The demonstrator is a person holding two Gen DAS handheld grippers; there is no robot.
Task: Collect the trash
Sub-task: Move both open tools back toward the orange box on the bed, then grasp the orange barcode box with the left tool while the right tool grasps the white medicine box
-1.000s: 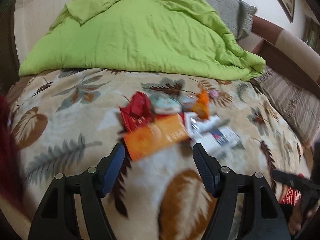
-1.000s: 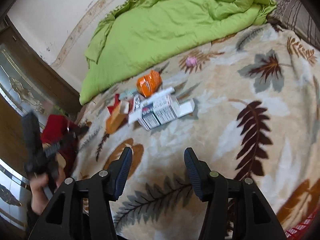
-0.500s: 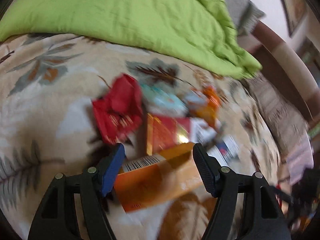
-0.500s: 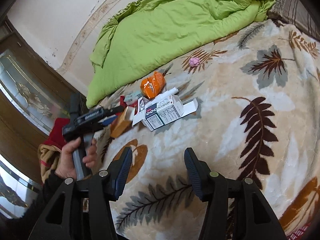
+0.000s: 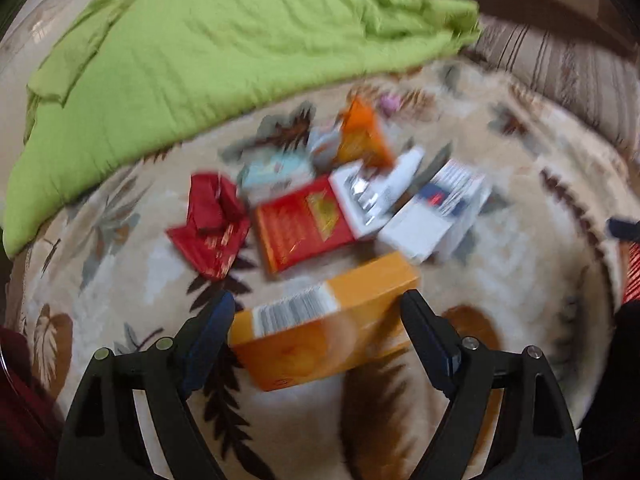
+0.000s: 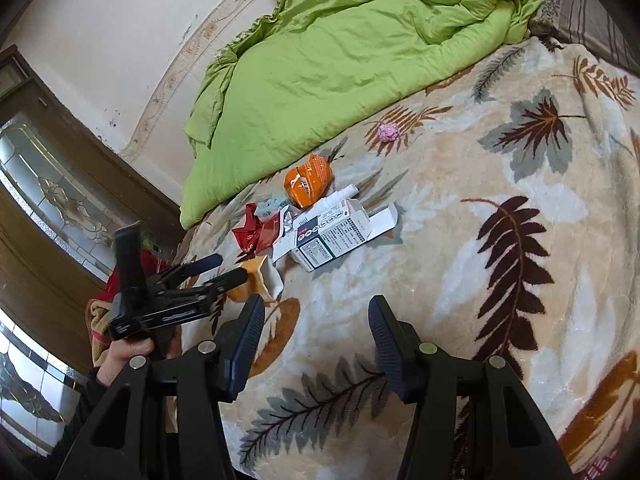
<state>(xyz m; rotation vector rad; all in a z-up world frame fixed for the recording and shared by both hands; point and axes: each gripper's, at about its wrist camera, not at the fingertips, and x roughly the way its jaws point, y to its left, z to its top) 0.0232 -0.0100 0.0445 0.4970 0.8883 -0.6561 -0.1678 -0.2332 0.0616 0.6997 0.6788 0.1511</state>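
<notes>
A pile of trash lies on the leaf-patterned blanket point(image 6: 460, 184). It holds an orange box point(image 5: 324, 328), a red flat box point(image 5: 304, 228), a crumpled red wrapper point(image 5: 208, 224), a white medicine box point(image 6: 332, 236), an orange packet point(image 6: 308, 180) and a pink paper ball point(image 6: 389, 133). My left gripper point(image 5: 316, 304) points down at the orange box point(image 6: 254, 276). Its jaws are opening and the box lies between the fingertips, not squeezed. The left wrist view is blurred. My right gripper point(image 6: 316, 300) hovers open over bare blanket, short of the pile, with nothing between its fingers.
A green quilt point(image 6: 340, 52) covers the far half of the bed. Striped pillows point(image 5: 560, 68) lie at the right. A wooden door with patterned glass point(image 6: 52, 200) stands past the left edge. A hand point(image 6: 128, 350) holds the left gripper point(image 6: 228, 268) there, above red cloth point(image 5: 16, 400).
My left gripper has dropped toward the pile and rolled; its jaws stand wider and the orange box now sits between its fingertips. The right gripper has hardly moved.
</notes>
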